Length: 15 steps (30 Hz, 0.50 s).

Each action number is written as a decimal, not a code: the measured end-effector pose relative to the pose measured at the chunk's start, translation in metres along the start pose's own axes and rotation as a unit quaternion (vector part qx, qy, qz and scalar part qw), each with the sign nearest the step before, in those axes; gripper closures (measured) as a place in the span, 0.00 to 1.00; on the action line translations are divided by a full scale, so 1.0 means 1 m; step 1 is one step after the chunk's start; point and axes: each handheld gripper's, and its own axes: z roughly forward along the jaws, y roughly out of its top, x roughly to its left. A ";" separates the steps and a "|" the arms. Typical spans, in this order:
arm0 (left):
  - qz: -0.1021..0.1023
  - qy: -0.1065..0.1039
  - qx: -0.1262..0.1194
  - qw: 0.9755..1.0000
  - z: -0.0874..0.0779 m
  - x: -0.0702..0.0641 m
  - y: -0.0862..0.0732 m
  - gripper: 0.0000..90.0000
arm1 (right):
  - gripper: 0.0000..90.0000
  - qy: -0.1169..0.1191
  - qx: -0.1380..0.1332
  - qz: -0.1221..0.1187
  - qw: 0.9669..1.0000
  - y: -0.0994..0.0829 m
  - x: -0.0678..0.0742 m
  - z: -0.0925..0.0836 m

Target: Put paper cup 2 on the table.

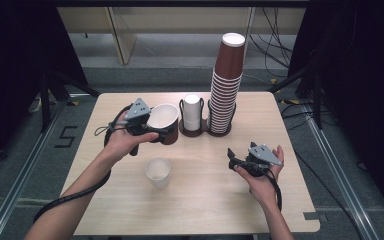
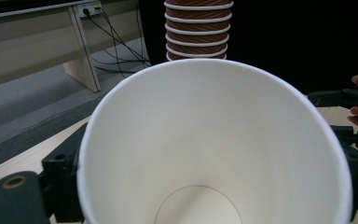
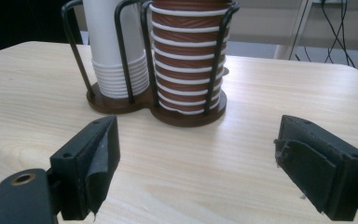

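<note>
Cup (image 1: 163, 120) between left hand-held gripper (image 1: 147, 131) jaws

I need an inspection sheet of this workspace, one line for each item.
Surface: light wooden table, bare in front.
Job's things: brown paper cup with white inside in left tongs; small translucent plastic cup upright mid-table.
Clutter: black wire holder with white cup stack and tall brown cup stack.
Grippers: right tongs open, holding nothing.
Cables: black cable trails from left gripper.
Surroundings: grey floor, dark curtains.
</note>
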 end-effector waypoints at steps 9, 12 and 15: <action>-0.018 0.026 0.007 0.999 -0.021 0.011 -0.023 0.14 | 0.17 -0.005 -0.002 0.024 1.000 -0.003 -0.002 -0.001; -0.021 0.036 0.006 0.999 -0.027 0.013 -0.031 0.14 | 0.17 -0.006 -0.002 0.010 1.000 -0.003 -0.005 0.000; -0.027 0.045 0.005 0.999 -0.035 0.016 -0.038 0.14 | 0.17 -0.008 -0.001 0.003 1.000 -0.004 -0.007 0.000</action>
